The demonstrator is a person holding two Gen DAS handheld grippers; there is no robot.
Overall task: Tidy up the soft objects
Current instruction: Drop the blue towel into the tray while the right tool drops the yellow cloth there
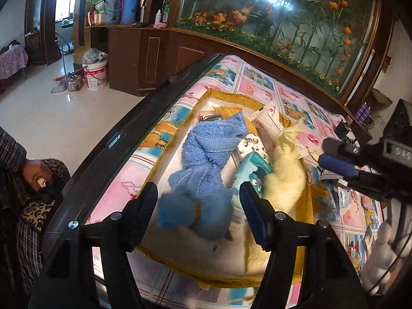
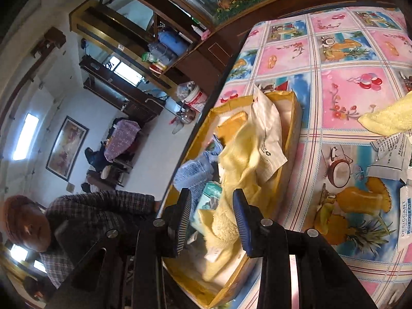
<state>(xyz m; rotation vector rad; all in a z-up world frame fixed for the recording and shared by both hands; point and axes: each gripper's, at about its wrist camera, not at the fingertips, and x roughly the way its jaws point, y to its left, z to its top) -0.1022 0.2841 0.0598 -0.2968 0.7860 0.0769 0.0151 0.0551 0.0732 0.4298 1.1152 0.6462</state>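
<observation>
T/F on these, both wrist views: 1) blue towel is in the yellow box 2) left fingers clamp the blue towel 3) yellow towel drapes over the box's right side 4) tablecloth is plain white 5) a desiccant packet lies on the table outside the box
1) True: the blue towel lies in the yellow box.
2) False: the left gripper is open, the towel loose between its fingers.
3) True: the yellow towel hangs over that wall.
4) False: the tablecloth has pink and blue picture squares.
5) True: the desiccant packet lies on the cloth.
</observation>
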